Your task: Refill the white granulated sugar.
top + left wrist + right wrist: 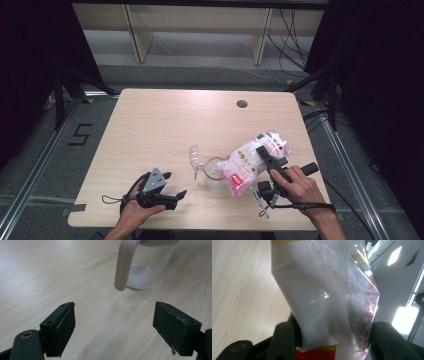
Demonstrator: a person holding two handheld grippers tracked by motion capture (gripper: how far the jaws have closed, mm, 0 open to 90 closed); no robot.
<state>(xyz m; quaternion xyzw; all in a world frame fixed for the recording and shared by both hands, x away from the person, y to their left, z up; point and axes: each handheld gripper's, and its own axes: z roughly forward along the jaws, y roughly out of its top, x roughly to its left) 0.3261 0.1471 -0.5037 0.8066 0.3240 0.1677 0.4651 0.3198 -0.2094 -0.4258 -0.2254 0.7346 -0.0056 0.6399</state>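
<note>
Pale wood table [165, 125] is carrying, in the high view, a clear jar [215, 170] with the right gripper [266, 159] tilting a red-printed plastic bag [245, 162] just beside it, and the left gripper [172, 187] resting well left of the jar. Left gripper view is showing jaws standing wide apart and empty before the jar [146, 270]. Right gripper view is showing jaws clamping the bag [324, 302] of white grains, its red writing too blurred to read.

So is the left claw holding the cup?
No, the left claw is wide open over bare table, with the clear cup standing farther ahead.
</note>
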